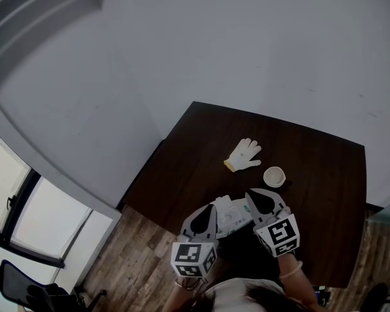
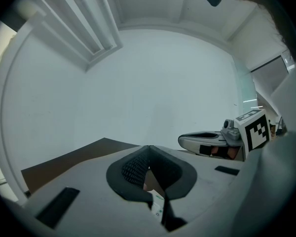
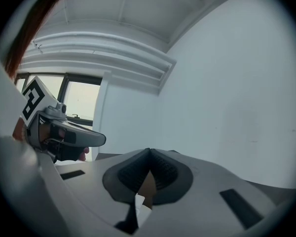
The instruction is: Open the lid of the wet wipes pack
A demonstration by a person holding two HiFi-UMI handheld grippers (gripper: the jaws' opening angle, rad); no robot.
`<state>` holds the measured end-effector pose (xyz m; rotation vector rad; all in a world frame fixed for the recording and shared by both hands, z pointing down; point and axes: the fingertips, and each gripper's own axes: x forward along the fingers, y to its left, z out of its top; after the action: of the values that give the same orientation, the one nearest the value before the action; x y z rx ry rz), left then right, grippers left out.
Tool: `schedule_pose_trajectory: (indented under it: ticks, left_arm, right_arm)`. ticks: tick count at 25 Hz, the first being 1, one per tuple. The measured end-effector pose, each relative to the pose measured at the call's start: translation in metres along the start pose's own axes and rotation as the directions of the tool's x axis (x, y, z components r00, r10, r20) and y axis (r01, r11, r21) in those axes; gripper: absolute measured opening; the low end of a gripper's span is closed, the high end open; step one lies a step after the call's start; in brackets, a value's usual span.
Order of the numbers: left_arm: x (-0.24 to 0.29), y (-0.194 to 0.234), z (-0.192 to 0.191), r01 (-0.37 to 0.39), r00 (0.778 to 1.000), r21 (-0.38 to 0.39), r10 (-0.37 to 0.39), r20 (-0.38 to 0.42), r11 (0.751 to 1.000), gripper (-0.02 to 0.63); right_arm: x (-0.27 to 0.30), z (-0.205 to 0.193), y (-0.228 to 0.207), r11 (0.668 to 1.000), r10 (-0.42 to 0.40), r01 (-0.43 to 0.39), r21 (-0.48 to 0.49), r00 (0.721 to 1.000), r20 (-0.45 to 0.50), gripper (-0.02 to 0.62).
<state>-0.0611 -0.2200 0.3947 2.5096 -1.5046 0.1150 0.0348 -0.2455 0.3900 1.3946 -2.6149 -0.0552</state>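
We had both tongs, left gripper (image 2: 148, 149) and right gripper (image 3: 149, 152), pinched shut on opposite ends of the white wet wipes pack (image 1: 233, 214), by the dark wooden table's (image 1: 312, 168) near edge. We judged the left should brace it while the right peeled the lid slowly.

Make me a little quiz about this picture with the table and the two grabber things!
1. What lies on the dark table next to the small white bowl? A) a white glove B) a red spoon C) a blue book
2. True or false: the left gripper and the right gripper both reach the wet wipes pack from opposite sides.
3. Fill in: the right gripper's jaws are ____ (open or shut).

Key: 1 A. 2 true. 3 shut, with a white bit of the pack between them.
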Motion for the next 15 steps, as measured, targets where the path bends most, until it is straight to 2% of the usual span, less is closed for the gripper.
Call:
schedule_pose_trajectory:
  ticks: [15]
  left_arm:
    - [0.012, -0.002, -0.005, 0.012, 1.0, -0.028, -0.012, -0.01, 1.0, 0.018]
  right_arm:
    - [0.004, -0.002, -0.008, 1.0, 0.0, 0.0, 0.017, 1.0, -0.002, 0.008]
